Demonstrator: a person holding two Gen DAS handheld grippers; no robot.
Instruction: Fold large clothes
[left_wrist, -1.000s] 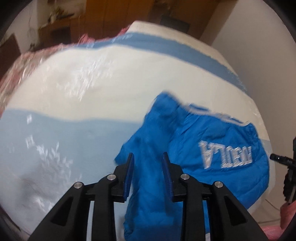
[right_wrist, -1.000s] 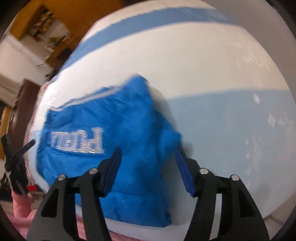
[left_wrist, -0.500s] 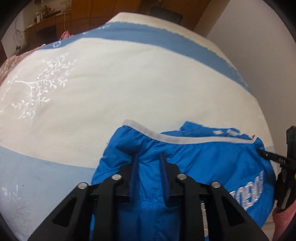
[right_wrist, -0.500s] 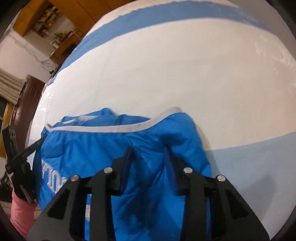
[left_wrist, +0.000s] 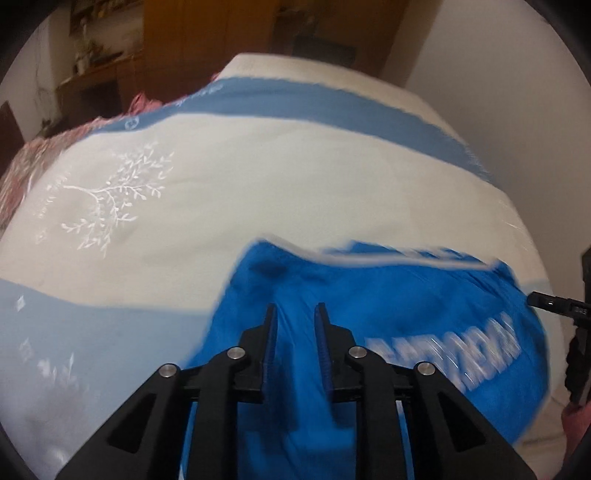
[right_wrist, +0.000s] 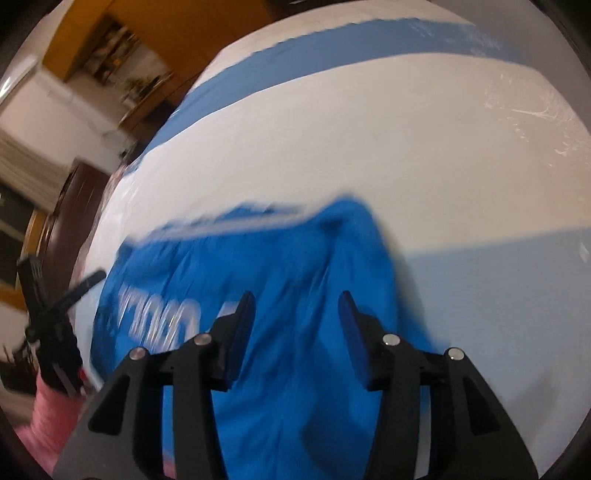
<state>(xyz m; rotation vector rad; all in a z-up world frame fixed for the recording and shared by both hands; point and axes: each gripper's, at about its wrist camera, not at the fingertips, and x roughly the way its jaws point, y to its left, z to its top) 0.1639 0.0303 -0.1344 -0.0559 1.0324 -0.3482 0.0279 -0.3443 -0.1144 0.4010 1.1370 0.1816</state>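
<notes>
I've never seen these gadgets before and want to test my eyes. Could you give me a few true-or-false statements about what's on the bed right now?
1. The puffy bright blue jacket lies on a white-and-blue striped bedsheet. True.
2. The jacket's lettering is red. False: it is white.
3. The right gripper has its fingers spread apart. True.
4. The left gripper is wider open than the right. False: its gap is narrower.
5. The sheet is plain, without pattern. False: a white branch motif shows.
</notes>
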